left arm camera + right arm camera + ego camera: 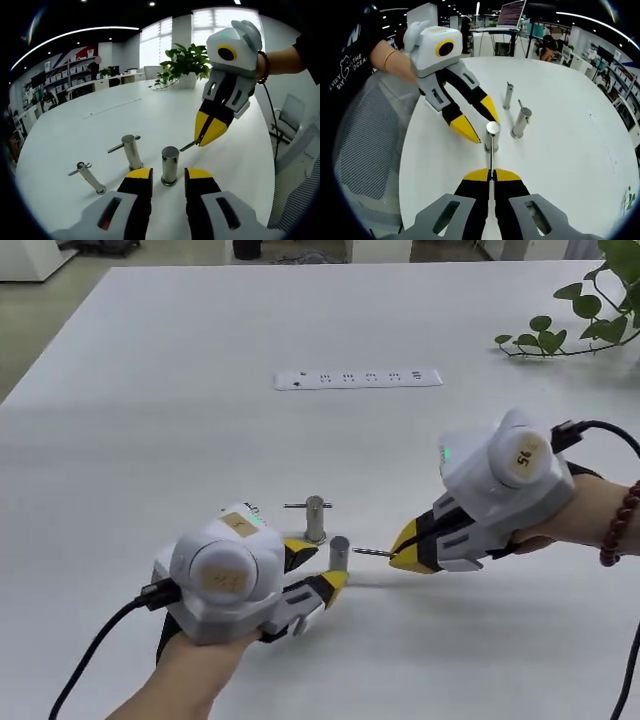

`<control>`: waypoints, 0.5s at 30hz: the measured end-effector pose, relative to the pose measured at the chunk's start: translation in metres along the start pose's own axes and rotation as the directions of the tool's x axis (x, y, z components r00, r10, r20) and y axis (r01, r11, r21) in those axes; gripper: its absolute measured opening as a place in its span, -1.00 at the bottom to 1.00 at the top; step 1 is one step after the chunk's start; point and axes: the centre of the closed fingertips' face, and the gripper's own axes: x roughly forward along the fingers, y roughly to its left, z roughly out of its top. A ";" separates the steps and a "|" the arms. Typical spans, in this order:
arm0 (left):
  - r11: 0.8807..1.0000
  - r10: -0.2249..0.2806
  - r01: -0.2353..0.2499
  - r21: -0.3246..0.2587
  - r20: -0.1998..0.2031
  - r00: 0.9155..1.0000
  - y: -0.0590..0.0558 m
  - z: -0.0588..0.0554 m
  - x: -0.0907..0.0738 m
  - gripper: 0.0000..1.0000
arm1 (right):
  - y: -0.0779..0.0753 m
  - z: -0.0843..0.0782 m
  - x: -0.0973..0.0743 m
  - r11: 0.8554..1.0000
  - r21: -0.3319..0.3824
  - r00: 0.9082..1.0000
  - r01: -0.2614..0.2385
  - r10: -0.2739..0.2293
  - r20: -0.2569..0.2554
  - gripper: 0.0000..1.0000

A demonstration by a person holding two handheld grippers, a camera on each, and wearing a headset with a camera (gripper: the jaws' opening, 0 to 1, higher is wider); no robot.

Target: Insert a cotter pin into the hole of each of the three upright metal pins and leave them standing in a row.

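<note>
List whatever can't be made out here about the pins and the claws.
- Third pin: in the head view, hidden behind the left claw housing.
- Near pin hole: too small in every view.
- Cotter pin tip: the right gripper view lines it over the near pin, so whether it has entered is unclear.

black shirt (342,70) printed "EVERY", "THE OCEAN", round sticker (526,456) on right hand-held gripper (403,551) reading roughly "54"

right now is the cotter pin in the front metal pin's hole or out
Out. The cotter pin, shut in the right claw, has its tip at the metal pin's side, with nothing through it.
</note>
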 end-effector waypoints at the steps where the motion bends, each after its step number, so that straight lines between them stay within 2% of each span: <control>1: 1.000 -0.001 0.001 0.000 -0.001 1.000 0.000 0.000 0.001 -0.56 | -0.001 0.000 0.000 1.000 0.001 1.000 0.000 0.000 0.002 -1.00; 15: 1.000 -0.012 0.012 -0.007 -0.025 1.000 -0.002 -0.004 0.015 -0.67 | 0.000 0.006 0.004 1.000 -0.015 1.000 -0.015 0.015 0.009 -1.00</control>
